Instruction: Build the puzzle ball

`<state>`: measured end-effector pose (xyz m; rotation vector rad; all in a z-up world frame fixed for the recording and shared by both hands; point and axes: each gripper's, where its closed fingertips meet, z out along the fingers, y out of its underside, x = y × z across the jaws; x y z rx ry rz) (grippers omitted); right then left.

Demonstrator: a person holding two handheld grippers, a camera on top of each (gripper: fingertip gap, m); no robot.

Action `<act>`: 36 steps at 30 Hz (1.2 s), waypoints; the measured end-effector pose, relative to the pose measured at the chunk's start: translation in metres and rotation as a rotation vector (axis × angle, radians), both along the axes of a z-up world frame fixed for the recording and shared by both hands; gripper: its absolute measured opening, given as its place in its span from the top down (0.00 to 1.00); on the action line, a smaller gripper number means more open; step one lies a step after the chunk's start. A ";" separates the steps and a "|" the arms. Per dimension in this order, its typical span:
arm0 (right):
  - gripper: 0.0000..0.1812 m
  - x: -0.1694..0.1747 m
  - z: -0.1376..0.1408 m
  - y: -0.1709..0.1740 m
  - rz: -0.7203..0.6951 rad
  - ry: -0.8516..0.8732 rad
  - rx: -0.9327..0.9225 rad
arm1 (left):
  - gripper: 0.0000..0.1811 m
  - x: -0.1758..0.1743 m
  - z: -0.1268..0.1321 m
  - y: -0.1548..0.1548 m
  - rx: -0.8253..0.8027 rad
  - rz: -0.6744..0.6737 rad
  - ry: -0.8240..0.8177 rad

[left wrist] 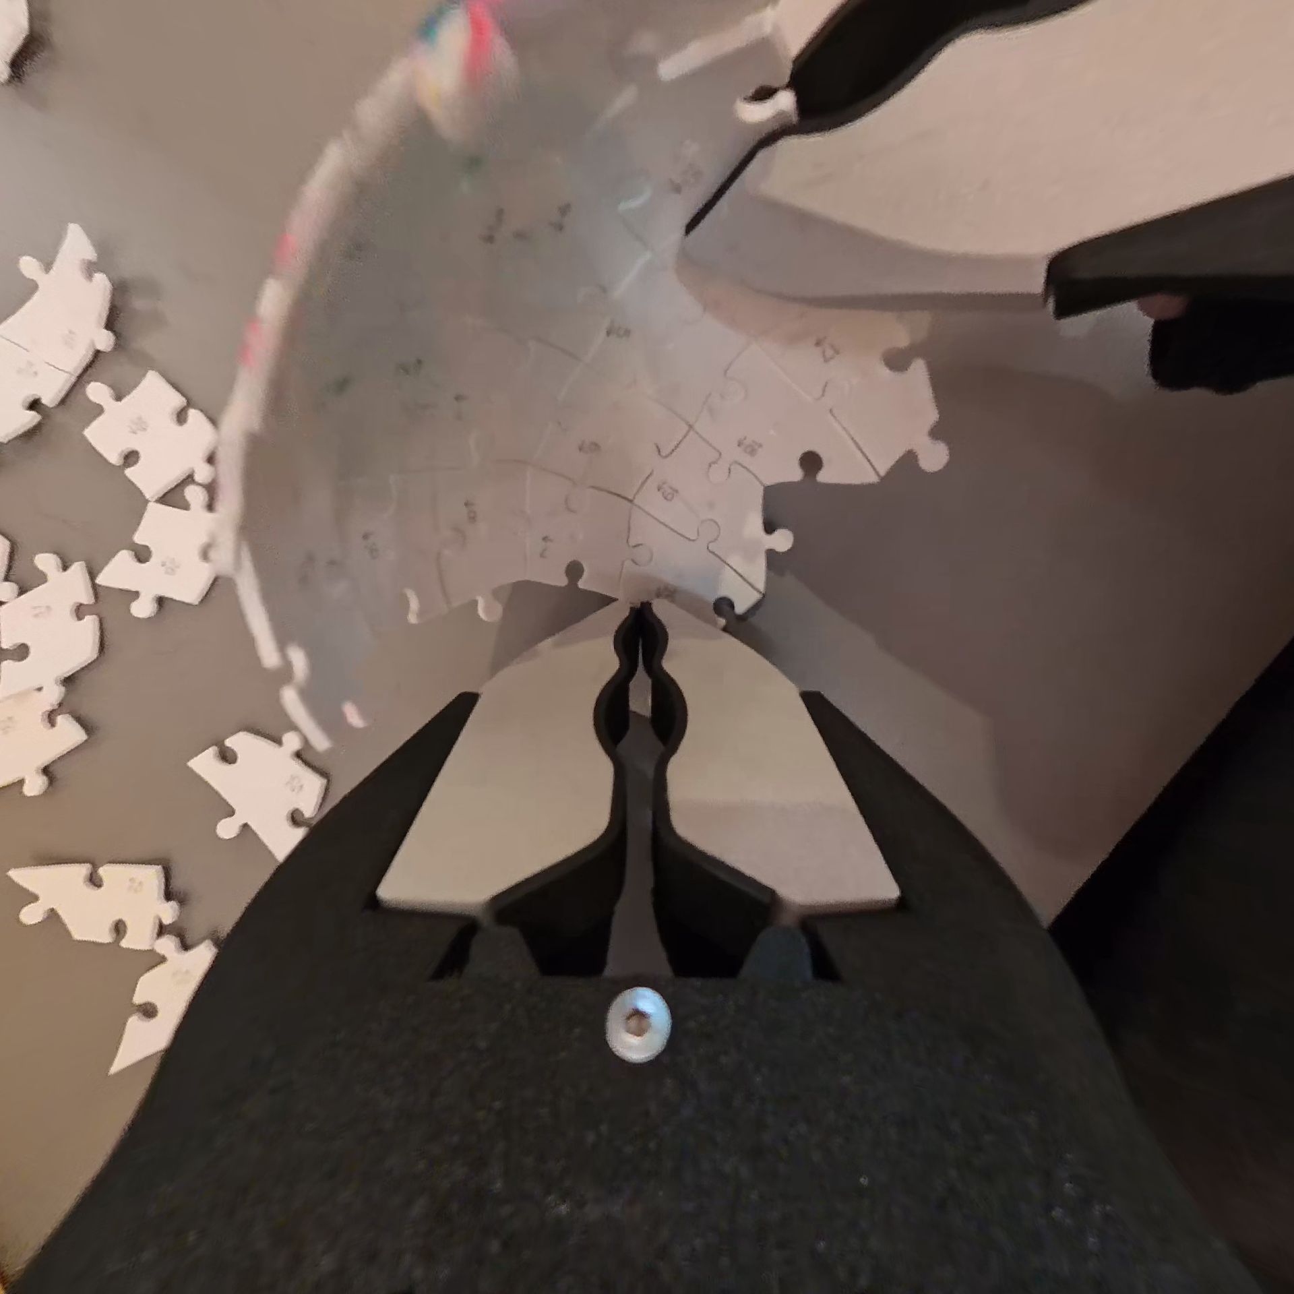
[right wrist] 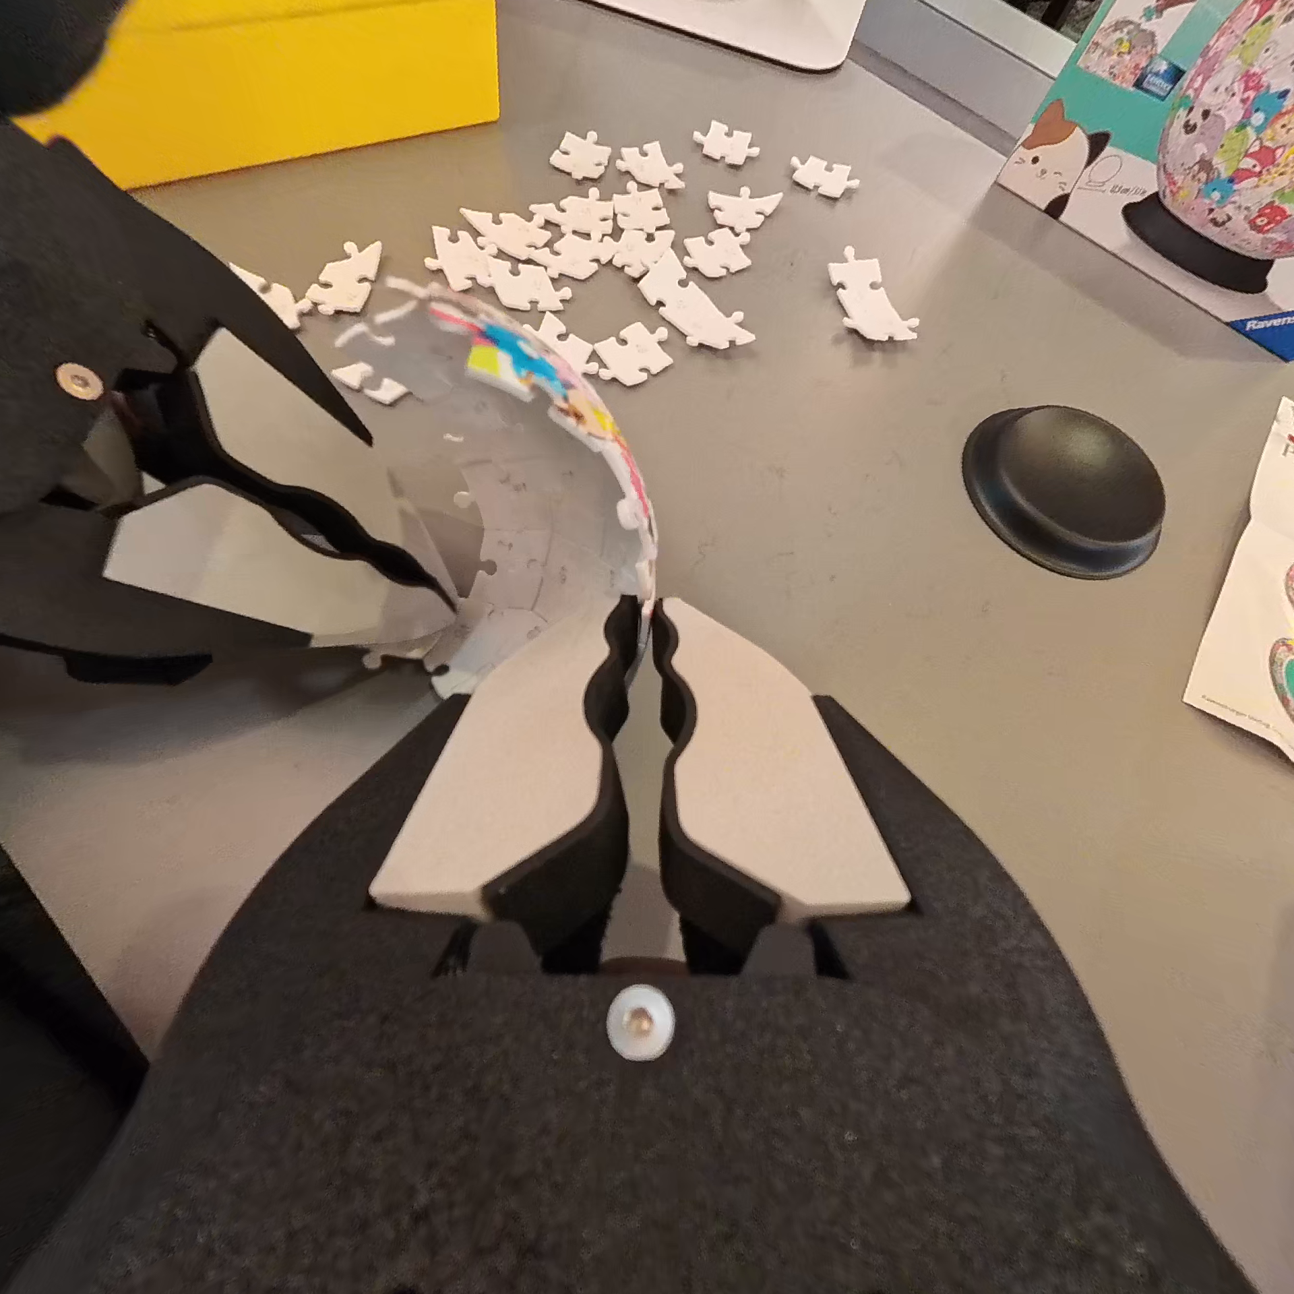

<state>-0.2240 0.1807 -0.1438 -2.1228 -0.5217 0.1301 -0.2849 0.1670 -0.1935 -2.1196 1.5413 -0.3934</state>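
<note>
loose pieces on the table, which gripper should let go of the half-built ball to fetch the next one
Probably the right gripper: it faces the loose pieces directly. The left gripper also pinches the half-built ball's edge and could hold on.

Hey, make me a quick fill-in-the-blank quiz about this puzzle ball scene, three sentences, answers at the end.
1. Both the left gripper and the right gripper are shut on the edge of the partly built ____.
2. The loose puzzle pieces on the grey table lie with their ____ backs up.
3. The round stand on the table is ____ in colour.

Missing words: puzzle ball; white; black
</note>
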 end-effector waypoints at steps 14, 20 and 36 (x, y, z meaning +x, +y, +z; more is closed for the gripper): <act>0.98 0.001 -0.001 0.000 0.001 -0.004 -0.003 | 1.00 -0.001 0.000 -0.009 -0.013 -0.015 -0.011; 0.98 0.001 -0.002 0.000 0.002 -0.013 -0.006 | 1.00 -0.001 0.001 -0.008 -0.016 -0.015 -0.012; 0.97 0.002 -0.002 0.001 0.025 -0.020 -0.004 | 0.83 -0.160 0.032 0.031 0.052 0.344 -0.103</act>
